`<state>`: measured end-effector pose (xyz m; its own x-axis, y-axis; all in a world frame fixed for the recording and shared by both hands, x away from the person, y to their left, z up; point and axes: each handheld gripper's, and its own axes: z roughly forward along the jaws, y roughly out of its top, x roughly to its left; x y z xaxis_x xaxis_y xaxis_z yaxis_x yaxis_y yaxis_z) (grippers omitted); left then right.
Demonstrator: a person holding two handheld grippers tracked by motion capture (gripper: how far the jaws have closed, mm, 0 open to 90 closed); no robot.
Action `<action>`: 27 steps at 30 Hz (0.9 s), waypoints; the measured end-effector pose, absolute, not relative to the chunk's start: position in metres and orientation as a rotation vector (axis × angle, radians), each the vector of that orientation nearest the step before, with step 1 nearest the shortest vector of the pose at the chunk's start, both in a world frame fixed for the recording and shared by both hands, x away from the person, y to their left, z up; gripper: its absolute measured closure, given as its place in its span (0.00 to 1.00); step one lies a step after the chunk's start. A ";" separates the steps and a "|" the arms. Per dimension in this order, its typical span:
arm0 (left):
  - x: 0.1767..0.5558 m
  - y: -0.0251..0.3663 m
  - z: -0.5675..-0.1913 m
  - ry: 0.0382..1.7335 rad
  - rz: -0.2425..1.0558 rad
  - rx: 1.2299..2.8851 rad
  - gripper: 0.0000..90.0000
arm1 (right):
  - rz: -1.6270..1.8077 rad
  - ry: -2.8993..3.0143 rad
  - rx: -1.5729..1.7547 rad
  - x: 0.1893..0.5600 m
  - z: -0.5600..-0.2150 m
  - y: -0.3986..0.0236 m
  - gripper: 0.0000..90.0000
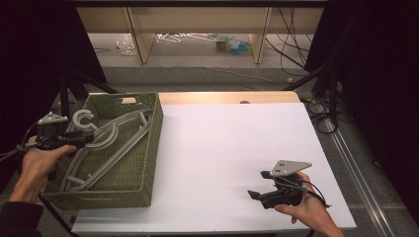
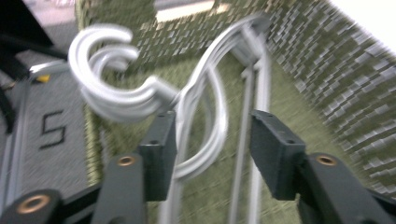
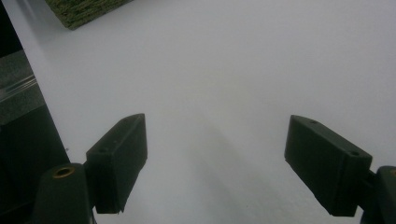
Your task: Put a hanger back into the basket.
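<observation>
A green woven basket stands on the left of the white table. Several grey plastic hangers lie stacked in it, their hooks rising over its left rim. My left gripper hovers at that rim just below the hooks. In the left gripper view it is open; the hangers' curved necks run between its jaws, close to the left one, and the hooks curl at the upper left. My right gripper is open above bare table near the front right, nothing between its jaws.
The basket's corner shows far off in the right gripper view. Beyond the table's wooden back edge lies floor with cables, shelf legs and small clutter. Dark curtains flank both sides.
</observation>
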<state>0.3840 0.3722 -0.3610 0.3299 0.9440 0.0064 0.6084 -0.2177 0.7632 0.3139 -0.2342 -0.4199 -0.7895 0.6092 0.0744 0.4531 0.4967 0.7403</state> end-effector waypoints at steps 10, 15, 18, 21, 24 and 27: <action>0.341 0.356 -0.343 1.251 0.716 1.822 0.41 | 1.189 2.513 0.917 0.315 -0.421 -0.235 0.24; 0.322 0.327 -0.340 1.174 0.699 1.799 0.37 | 1.193 2.499 0.917 0.314 -0.421 -0.233 0.23; 0.316 0.309 -0.342 1.111 0.657 1.819 0.34 | 1.199 2.504 0.934 0.314 -0.422 -0.233 0.23; 0.315 0.290 -0.346 1.074 0.644 1.803 0.33 | 1.199 2.496 0.927 0.314 -0.422 -0.233 0.23; 0.316 0.276 -0.350 1.044 0.636 1.810 0.31 | 1.213 2.490 0.924 0.314 -0.421 -0.233 0.22; 0.315 0.268 -0.351 1.028 0.625 1.800 0.29 | 1.222 2.478 0.915 0.315 -0.421 -0.234 0.22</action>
